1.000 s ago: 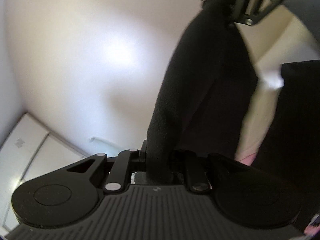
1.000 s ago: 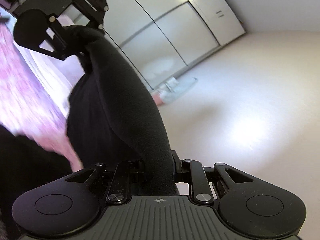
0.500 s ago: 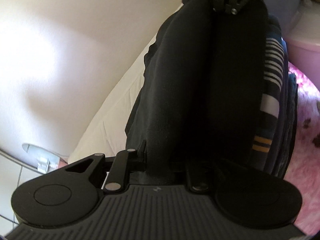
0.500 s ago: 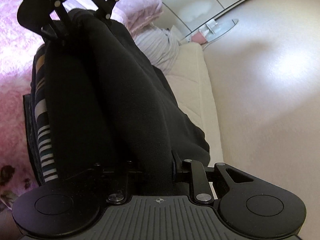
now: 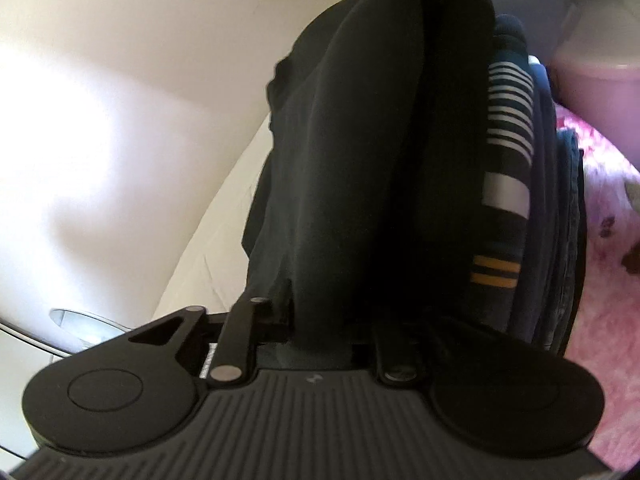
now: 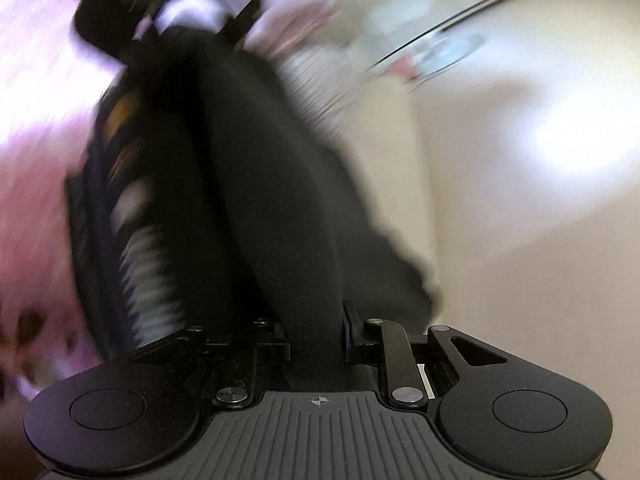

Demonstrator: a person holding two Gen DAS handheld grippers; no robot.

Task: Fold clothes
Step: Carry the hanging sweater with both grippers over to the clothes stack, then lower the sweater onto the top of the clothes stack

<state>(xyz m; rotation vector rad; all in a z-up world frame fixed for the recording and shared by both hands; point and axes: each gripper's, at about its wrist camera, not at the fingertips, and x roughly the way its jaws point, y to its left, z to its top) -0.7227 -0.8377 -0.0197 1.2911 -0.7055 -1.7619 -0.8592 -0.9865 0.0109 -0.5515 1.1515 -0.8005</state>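
Left wrist view: the left gripper (image 5: 320,320) is clamped on a black garment (image 5: 340,160) beside a stack of folded clothes (image 5: 508,200) on a pink blanket (image 5: 608,280). A pink tub (image 5: 592,88) stands behind; its contents are hidden.

Right wrist view, blurred: the right gripper (image 6: 316,340) pinches the same garment (image 6: 260,180).

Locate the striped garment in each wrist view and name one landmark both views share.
Left wrist view: the striped garment lies right of centre, beside the black garment and left of the pink fluffy blanket.
Right wrist view: it sits left of centre, blurred, between the pink blanket and the black garment.
Shared landmark: the black garment stretched between both grippers.
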